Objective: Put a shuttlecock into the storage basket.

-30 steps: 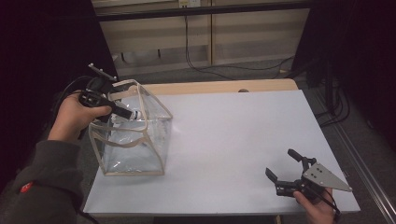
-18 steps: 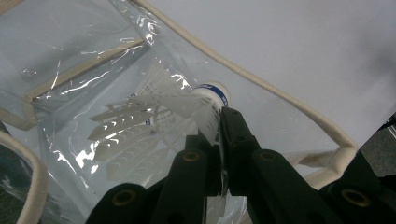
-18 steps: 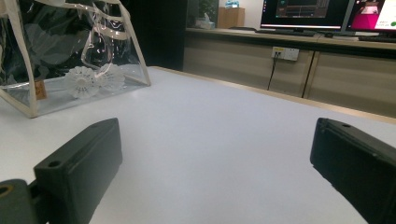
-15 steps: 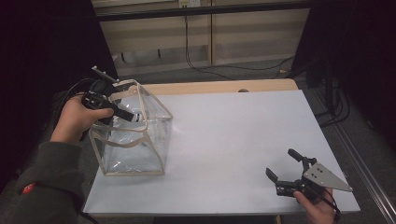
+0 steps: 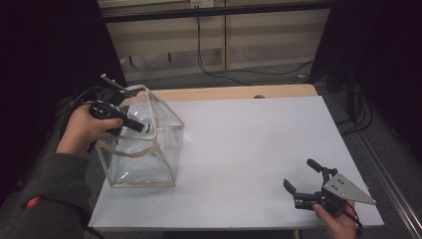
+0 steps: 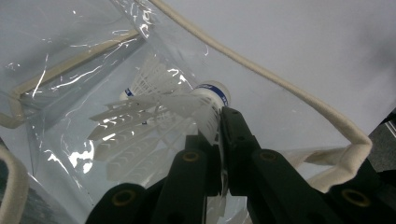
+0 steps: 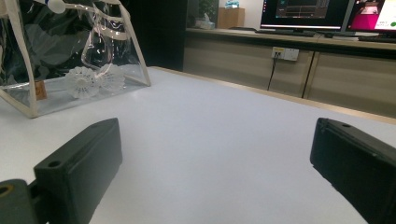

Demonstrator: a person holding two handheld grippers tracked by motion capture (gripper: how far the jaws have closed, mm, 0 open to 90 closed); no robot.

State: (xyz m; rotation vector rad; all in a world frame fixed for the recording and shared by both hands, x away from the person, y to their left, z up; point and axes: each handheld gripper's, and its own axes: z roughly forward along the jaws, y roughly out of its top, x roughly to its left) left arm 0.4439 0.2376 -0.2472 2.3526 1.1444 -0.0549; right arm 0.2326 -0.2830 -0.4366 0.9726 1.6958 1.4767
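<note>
Clear plastic, trimmed in cream tape, forms the bag (image 5: pixel 144 144) standing upright on the left part of the white surface (image 5: pixel 249 149), its mouth open to the top. My left gripper (image 6: pixel 212 140) reaches into that mouth from the left rim, clenched on the feather skirt of a white shuttlecock (image 6: pixel 187 105), whose cork tip with a blue band points away from me, just inside the bag's taped edge. From above, my left hand (image 5: pixel 84 127) sits at the bag's upper left corner with the gripper (image 5: pixel 142 127) angled down over the opening. More shuttlecocks (image 7: pixel 91 80) lie on the bag's floor, seen through its wall. My right gripper (image 5: pixel 306 181) rests near the surface's front right corner, well apart from the bag, jaws spread wide with nothing between them.
</note>
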